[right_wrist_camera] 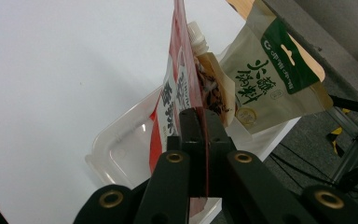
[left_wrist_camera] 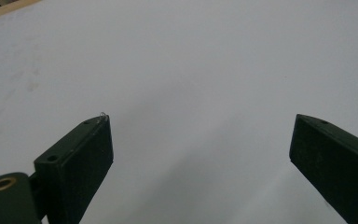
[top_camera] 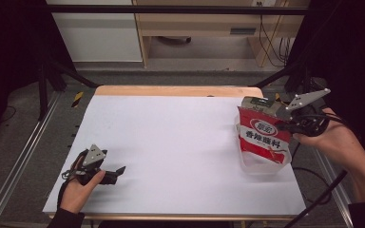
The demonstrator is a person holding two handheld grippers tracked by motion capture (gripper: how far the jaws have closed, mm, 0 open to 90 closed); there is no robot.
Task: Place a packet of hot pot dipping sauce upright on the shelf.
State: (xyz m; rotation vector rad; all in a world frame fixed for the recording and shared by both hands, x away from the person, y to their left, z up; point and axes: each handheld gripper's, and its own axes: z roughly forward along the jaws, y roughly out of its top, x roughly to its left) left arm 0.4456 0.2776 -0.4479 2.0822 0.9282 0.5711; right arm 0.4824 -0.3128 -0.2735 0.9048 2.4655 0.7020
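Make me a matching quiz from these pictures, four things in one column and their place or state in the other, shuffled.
1. red pouch
2. left gripper
3. clear tray
4. tan and green pouch

A. open, over bare white table
B. pinched in the right gripper
C. lying under the pouches
D. behind the red one

Pairs: 1-B, 2-A, 3-C, 4-D

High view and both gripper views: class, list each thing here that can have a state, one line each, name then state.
Red pouch: upright, edge pinched by the right tongs, over the tray.
Clear plastic tray: open, on the white table, by its right edge.
Beige pouch: tilted, behind the red pouch.
Spouted pouch: capped, between the two.
Right tongs: shut on the red pouch.
Left tongs: open, nothing between them.
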